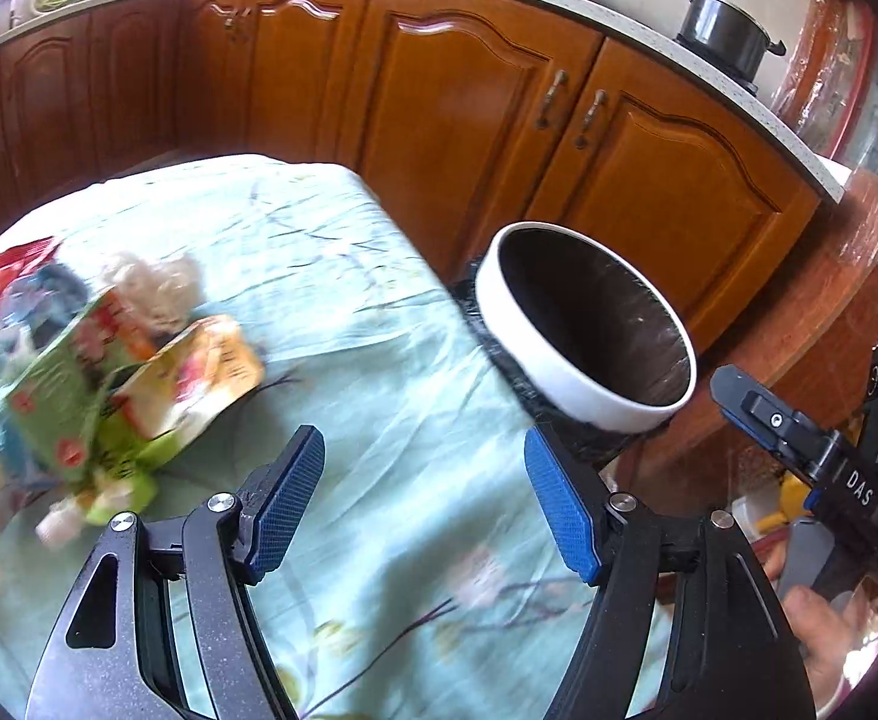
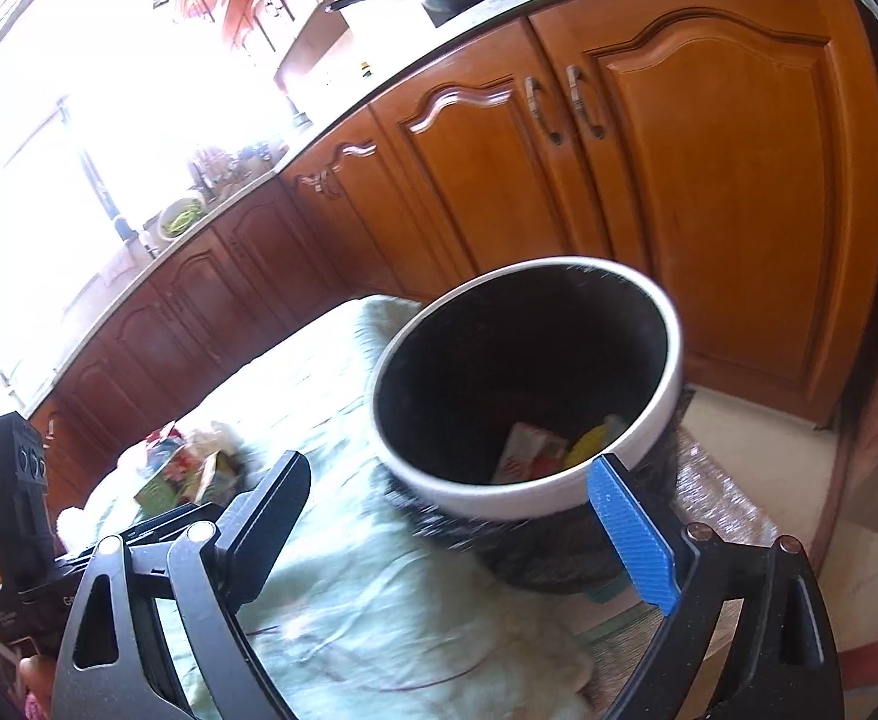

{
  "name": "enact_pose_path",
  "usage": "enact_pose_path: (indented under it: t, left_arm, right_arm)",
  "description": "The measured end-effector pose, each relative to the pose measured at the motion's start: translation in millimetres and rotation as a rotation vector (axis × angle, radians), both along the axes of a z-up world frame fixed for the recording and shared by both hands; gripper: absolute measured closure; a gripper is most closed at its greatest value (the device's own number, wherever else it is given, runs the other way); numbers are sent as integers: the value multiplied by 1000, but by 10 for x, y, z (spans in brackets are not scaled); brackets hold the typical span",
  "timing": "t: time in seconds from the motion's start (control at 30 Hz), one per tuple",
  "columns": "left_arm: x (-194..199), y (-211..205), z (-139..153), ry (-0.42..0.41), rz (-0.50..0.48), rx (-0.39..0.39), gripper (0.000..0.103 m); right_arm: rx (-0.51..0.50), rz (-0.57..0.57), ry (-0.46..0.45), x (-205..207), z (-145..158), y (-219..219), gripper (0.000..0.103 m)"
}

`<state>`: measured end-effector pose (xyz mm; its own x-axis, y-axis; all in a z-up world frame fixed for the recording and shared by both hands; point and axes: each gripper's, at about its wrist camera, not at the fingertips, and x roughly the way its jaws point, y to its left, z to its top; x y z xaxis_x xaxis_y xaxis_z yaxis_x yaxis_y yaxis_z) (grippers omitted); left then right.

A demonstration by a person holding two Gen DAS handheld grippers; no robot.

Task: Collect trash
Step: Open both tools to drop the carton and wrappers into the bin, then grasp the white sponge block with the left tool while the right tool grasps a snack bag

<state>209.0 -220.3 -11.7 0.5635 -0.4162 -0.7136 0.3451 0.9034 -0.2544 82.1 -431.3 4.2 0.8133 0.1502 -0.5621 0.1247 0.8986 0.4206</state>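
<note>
Left wrist view: my left tool hangs wide open over the tabletop, gripping nothing. Trash pile lies blurred to its left, well apart from the bin at the tabletop's edge. Over on the right wrist, my right tool gapes open too, empty, just before the bin, wrappers already inside.

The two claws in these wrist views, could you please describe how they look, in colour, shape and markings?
The left claw has black speckled arms with triangular cut-outs, silver pivot bolts and flat fingers faced with blue textured pads. The right claw is built the same way. Seen from the left wrist view, its black body carries white "DAS" lettering. A bare hand shows beneath it; no cables are visible.
</note>
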Motion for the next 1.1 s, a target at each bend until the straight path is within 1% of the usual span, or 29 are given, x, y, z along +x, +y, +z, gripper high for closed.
enact_pose_path:
  t: [0.07, 0.33, 0.57, 0.6, 0.7, 0.77, 0.93, 1.03, 1.07, 1.1]
  left_arm:
    - [-55, 173, 9, -6, 19, 2, 32]
    - [-230, 623, -26, -7, 75, 10, 32]
    - [-369, 1001, 15, -38, 130, 35, 32]
    - [-389, 1072, 16, -48, 138, 43, 32]
    - [-447, 1209, 62, -98, 152, 103, 32]
    - [-469, 1310, 78, -116, 155, 134, 32]
    - [-473, 1611, 114, -139, 161, 174, 32]
    - [-456, 1798, 140, -153, 161, 203, 32]
    - [-441, 1862, 150, -154, 156, 212, 31]
    - [-418, 1914, 154, -155, 151, 223, 30]
  right_arm:
    - [9, 20, -1, -2, 3, 99, 8]
    - [16, 118, 10, 7, -5, 576, 8]
    - [31, 194, 32, 52, -46, 915, 8]
    - [37, 208, 37, 73, -53, 956, 8]
    - [47, 253, 49, 125, -81, 1117, 8]
    - [57, 284, 57, 161, -101, 1238, 8]
    - [83, 346, 74, 279, -121, 1475, 8]
    - [119, 370, 89, 348, -172, 1565, 10]
    - [126, 375, 94, 376, -188, 1594, 14]
    - [132, 377, 101, 408, -208, 1621, 22]
